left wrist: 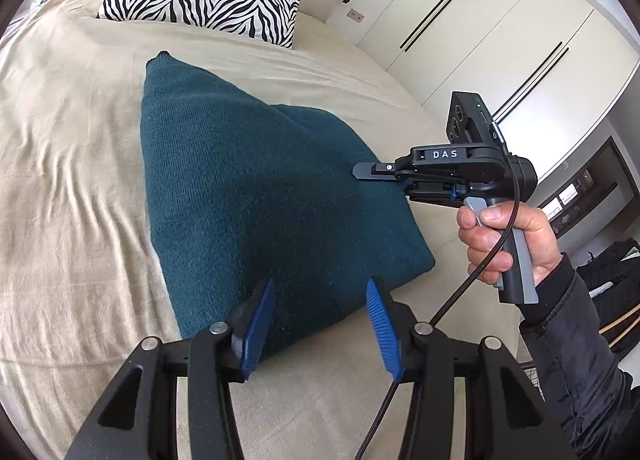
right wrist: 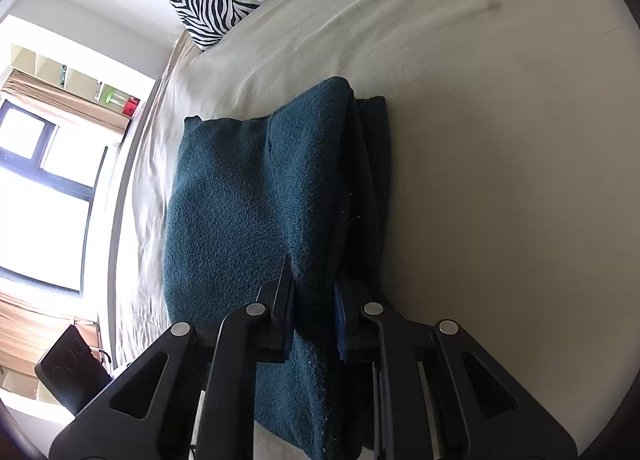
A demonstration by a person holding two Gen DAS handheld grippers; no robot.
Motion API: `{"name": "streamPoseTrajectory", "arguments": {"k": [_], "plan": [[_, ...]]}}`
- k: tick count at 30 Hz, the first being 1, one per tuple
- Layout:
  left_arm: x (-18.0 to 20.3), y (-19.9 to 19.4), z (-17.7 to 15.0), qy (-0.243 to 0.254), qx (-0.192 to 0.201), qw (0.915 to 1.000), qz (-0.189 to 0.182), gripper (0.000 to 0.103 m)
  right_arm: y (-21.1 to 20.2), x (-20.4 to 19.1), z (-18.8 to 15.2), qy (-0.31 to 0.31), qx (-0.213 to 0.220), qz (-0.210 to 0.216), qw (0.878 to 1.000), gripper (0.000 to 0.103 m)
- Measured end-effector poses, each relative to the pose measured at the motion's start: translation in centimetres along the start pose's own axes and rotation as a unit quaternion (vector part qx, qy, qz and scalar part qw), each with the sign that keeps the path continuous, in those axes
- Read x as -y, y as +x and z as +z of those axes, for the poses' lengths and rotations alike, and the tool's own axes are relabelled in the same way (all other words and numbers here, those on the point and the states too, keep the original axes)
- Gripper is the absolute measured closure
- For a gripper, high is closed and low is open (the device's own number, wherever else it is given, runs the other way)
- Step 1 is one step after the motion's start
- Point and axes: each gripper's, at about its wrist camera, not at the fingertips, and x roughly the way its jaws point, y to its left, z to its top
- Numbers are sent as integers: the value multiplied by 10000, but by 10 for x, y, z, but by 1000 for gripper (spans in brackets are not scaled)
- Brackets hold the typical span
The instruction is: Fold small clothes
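teal knit garment [right wrist: 248,196] on bed, edge pinched in right claw [right wrist: 314,300]

Your left tongs [left wrist: 320,324]: matte black linkage arms with triangular cut-outs, round silver pivot screws, ribbed blue rubber pads [left wrist: 256,328] on both fingers. Your right tongs [left wrist: 362,172]: black body, white "DAS" lettering, one silver screw, grey trigger and grip strip, thin black cable [left wrist: 472,276] hanging from it. You wear a dark grey quilted sleeve [left wrist: 576,344].
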Motion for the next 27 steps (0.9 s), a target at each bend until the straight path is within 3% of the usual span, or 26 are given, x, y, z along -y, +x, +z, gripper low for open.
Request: {"name": "streamPoseTrajectory", "arguments": {"k": [6, 9, 12, 14, 15, 16, 18, 19, 22, 25, 27], "plan": [[-2, 2, 10, 57, 55, 9999, 99, 53, -4, 11, 4, 52, 34, -69, 10000, 89], [-5, 7, 18, 62, 72, 9997, 210, 53, 20, 20, 6, 22, -110, -173, 9998, 89], [-8, 8, 33, 130, 160, 9991, 380, 53, 22, 40, 4, 421, -2, 319, 9986, 88], [-12, 6, 46, 198, 244, 9982, 501, 53, 14, 45, 0, 504, 76, 404, 9979, 85], [-14, 5, 53, 222, 304, 9976, 574, 53, 7, 43, -1, 498, 106, 235, 9984, 77], [-16, 5, 59, 248, 356, 9971, 630, 51, 0, 40, -1, 477, 158, -114, 9987, 51], [-20, 8, 75, 300, 430, 9959, 741, 51, -15, 31, 3, 328, 492, -586, 9965, 45], [-21, 12, 85, 340, 431, 9955, 774, 51, -25, 27, 6, 230, 666, -550, 9960, 45], [-22, 35, 113, 441, 348, 9944, 900, 51, -47, 16, 23, 54, 830, 144, 9964, 45], [-24, 65, 139, 549, 211, 9921, 1111, 51, -35, -8, 43, -236, 595, 668, 9957, 45], [-37, 95, 149, 347, -114, 9923, 1188, 51, -1, -26, 62, -117, 379, 972, 9945, 45]]}}
